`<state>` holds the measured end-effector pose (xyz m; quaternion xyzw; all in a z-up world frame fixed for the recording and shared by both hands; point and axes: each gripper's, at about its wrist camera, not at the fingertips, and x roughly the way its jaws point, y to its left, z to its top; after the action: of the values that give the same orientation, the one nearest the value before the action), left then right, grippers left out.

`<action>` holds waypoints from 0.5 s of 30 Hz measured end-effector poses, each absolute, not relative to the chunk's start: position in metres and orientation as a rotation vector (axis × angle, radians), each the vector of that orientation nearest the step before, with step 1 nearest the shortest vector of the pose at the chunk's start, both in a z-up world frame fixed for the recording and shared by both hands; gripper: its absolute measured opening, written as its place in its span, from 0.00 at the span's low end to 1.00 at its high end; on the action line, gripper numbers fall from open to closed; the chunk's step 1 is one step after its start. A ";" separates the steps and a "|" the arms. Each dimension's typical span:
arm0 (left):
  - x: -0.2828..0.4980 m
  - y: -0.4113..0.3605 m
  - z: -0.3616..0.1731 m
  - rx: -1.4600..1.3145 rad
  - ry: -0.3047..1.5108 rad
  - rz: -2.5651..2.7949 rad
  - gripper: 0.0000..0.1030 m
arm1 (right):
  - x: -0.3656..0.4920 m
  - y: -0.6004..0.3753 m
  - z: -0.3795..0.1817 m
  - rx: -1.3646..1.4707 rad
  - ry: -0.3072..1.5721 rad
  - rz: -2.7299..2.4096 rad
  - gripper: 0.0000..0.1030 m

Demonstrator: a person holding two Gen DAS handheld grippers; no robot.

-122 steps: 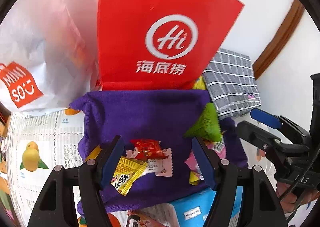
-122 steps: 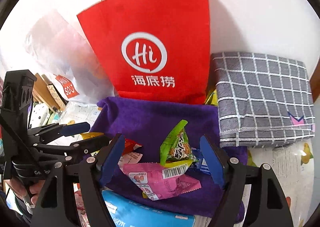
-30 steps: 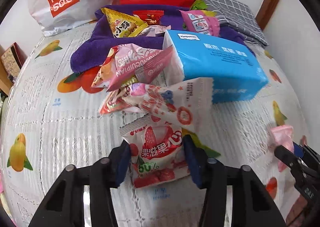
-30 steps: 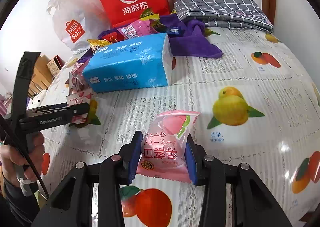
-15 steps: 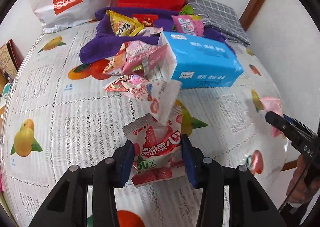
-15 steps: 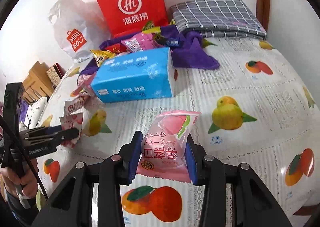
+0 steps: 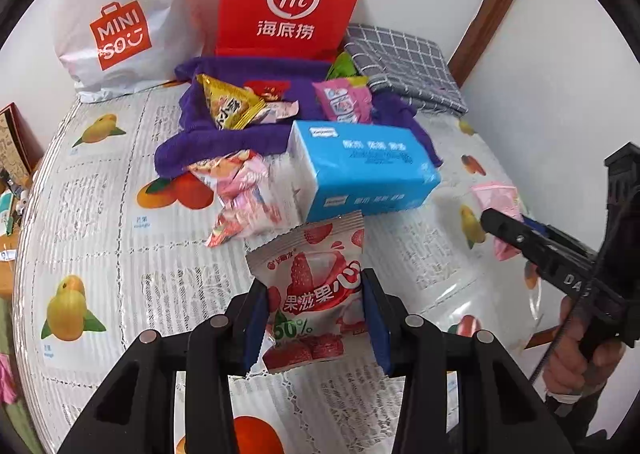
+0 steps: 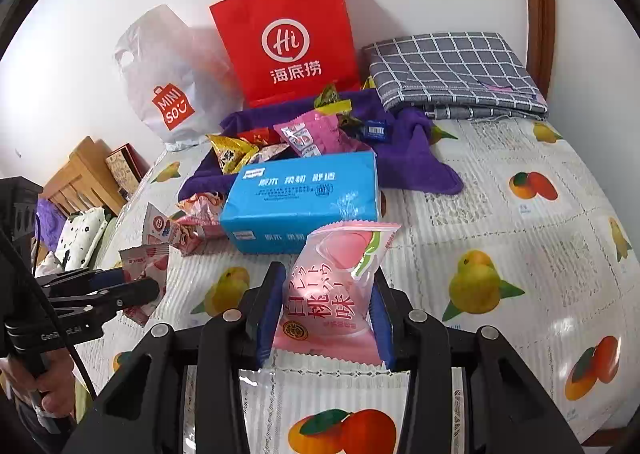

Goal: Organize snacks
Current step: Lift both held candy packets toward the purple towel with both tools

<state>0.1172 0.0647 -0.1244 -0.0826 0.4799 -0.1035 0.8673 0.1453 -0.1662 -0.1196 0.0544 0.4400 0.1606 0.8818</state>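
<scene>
My left gripper (image 7: 314, 290) is shut on a strawberry jelly packet (image 7: 310, 274), white and red, lifted above the fruit-print tablecloth (image 7: 100, 214). My right gripper (image 8: 326, 294) is shut on a pink peach jelly packet (image 8: 336, 278), also held off the cloth. Each gripper shows in the other's view: the right gripper (image 7: 500, 228) at the right edge with its pink packet, the left gripper (image 8: 132, 288) at the left with its strawberry packet. More snack packets (image 7: 240, 190) lie loose beside a blue tissue pack (image 7: 364, 170), and several rest on a purple towel (image 7: 240, 134).
A red paper bag (image 7: 292, 2) and a white plastic bag (image 7: 116, 22) stand against the back wall. A grey checked cloth (image 8: 452, 70) lies folded at the back right. Wooden furniture (image 8: 80, 182) stands off the table's left side. A person's hand (image 7: 576, 350) grips the right tool's handle.
Both grippers have risen with their packets, lifting them off the cloth. The left jaws closed tighter on the strawberry packet, and the packet that lay over its top now stays behind on the table.
</scene>
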 end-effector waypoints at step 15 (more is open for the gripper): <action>0.134 0.068 -0.090 -0.188 0.942 -0.227 0.40 | 0.161 -0.165 -0.096 0.129 0.887 0.348 0.39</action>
<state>0.1340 0.0675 -0.0899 -0.0900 0.4520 -0.1092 0.8807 0.1605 -0.1648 -0.0964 0.0621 0.4264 0.1672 0.8868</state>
